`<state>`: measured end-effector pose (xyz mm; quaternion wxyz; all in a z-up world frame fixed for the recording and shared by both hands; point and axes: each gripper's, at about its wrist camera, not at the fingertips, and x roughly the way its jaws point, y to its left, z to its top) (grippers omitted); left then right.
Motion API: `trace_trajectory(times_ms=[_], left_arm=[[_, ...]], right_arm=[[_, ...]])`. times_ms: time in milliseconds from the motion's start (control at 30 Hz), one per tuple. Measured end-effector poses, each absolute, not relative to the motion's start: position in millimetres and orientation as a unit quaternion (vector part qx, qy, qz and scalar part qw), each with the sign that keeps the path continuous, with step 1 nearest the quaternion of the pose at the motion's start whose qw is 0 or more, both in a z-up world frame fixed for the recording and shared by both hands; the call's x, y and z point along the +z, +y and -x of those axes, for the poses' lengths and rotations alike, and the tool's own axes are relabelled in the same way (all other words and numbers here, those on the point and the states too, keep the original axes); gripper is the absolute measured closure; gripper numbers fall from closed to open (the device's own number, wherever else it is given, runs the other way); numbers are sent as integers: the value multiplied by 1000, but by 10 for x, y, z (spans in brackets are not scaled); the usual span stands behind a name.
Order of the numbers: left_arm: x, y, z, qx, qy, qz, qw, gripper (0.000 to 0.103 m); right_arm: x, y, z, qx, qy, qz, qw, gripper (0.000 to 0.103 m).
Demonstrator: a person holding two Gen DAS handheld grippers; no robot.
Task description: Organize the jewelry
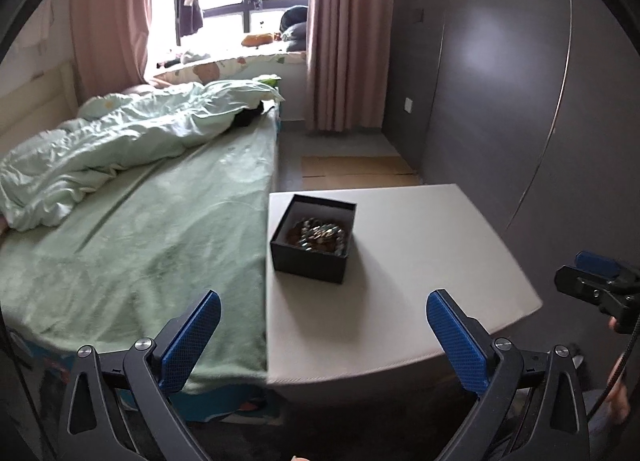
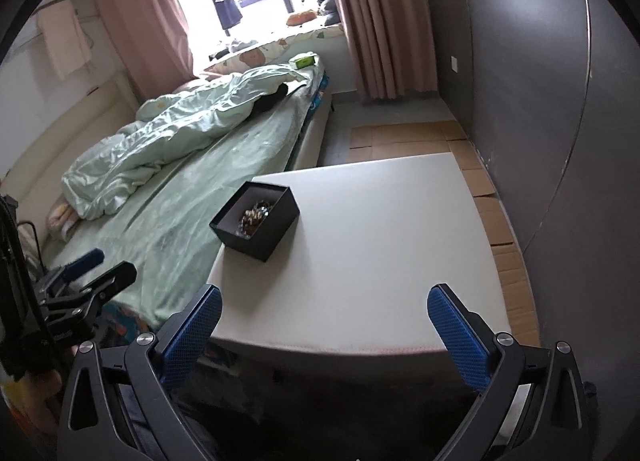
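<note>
A black open box holds a tangle of metallic jewelry and stands on the left part of a white table. It also shows in the right wrist view, with the jewelry inside, on the table. My left gripper is open and empty, held back from the table's near edge. My right gripper is open and empty, also short of the near edge. Each gripper shows at the side of the other view, the right one and the left one.
A bed with a green sheet and a rumpled duvet butts against the table's left side. A dark grey wardrobe stands to the right. Flattened cardboard covers the floor beyond the table. Pink curtains frame the window.
</note>
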<state>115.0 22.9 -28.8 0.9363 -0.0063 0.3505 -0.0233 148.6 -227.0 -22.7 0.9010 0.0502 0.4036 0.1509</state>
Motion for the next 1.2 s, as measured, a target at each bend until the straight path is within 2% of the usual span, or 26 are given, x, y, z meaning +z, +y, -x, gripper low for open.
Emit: trace_trajectory(times_ms=[400, 1200], left_arm=[[-183, 344, -864, -32, 310, 25, 950, 0], [-228, 327, -895, -19, 328, 26, 944, 0]], right_arm=[[-239, -2382, -1171, 156, 387, -45, 908, 0], [-242, -2386, -1116, 136, 392, -42, 909, 0]])
